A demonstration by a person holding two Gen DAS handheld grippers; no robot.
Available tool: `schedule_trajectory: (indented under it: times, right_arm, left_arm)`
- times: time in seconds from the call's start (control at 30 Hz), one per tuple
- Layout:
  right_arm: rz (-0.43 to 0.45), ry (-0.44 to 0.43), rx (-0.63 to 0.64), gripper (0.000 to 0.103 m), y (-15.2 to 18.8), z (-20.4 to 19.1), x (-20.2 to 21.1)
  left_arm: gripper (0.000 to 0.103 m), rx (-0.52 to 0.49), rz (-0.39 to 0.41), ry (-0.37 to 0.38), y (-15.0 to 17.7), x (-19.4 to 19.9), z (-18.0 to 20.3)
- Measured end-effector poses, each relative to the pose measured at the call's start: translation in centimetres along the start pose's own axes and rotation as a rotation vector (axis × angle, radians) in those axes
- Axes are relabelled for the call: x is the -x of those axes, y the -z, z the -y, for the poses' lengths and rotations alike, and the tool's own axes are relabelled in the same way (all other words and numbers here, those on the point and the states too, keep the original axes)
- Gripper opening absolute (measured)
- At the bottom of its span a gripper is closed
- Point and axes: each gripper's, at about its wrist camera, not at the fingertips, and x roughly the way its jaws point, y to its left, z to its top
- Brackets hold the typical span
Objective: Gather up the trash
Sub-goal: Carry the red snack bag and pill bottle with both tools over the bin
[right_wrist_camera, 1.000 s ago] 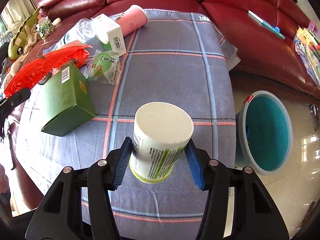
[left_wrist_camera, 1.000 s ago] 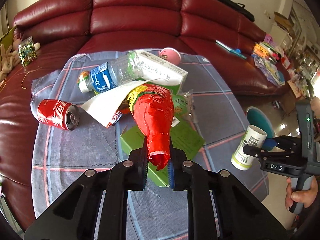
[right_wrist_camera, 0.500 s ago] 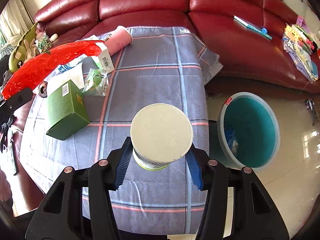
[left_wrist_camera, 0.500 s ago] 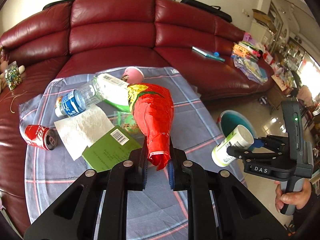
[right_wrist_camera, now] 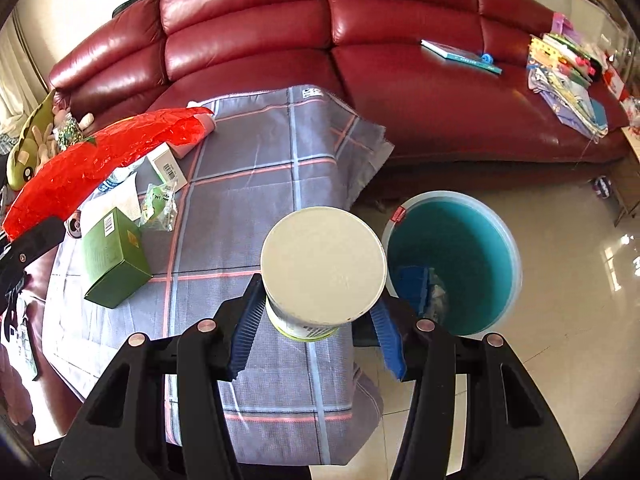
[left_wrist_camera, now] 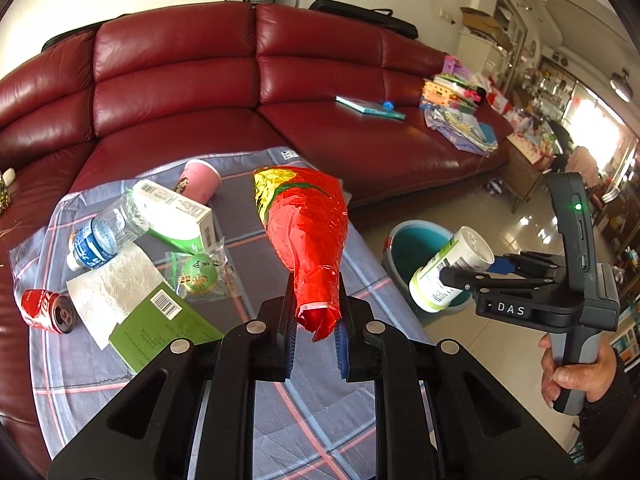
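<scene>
My left gripper (left_wrist_camera: 317, 334) is shut on the narrow end of a red and yellow snack bag (left_wrist_camera: 307, 232), held up above the table; the bag (right_wrist_camera: 92, 160) also shows at the left of the right wrist view. My right gripper (right_wrist_camera: 316, 326) is shut on a white cup with green print (right_wrist_camera: 322, 270), carried above the table's right edge. The same cup (left_wrist_camera: 450, 276) and right gripper (left_wrist_camera: 476, 270) hang at the right in the left wrist view, in front of the teal bin (left_wrist_camera: 416, 240). The teal bin (right_wrist_camera: 472, 240) stands on the floor right of the table, with blue trash inside.
On the grey plaid tablecloth (left_wrist_camera: 248, 256) lie a water bottle (left_wrist_camera: 104, 234), white-green carton (left_wrist_camera: 176, 214), pink cup (left_wrist_camera: 198, 184), red can (left_wrist_camera: 46, 310), paper napkin (left_wrist_camera: 116, 288), green box (left_wrist_camera: 160, 332) and a wrapped green snack (left_wrist_camera: 198, 276). A red leather sofa (left_wrist_camera: 280, 80) wraps behind. A hand (left_wrist_camera: 576, 372) grips the right handle.
Both grippers have risen and swung right toward the bin, each keeping its hold. The table litter has slid left in view and the bin now sits closer beside the cup.
</scene>
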Motion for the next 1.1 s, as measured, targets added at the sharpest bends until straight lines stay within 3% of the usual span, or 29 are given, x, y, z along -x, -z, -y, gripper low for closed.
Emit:
schedule_trajectory:
  times: [0.6,1.1]
  right_arm:
    - [0.053,0.125,-0.214,0.05,1.1,12.6,1.7]
    - [0.002,0.166,-0.322,0.05,1.7,20.0,-2.2]
  left_arm:
    - [0.016,-0.164,-0.133,0.181,-1.9,-9.1,9.9]
    - [0.016,-0.293,-0.318,0.245,-2.0,-20.3,18.2]
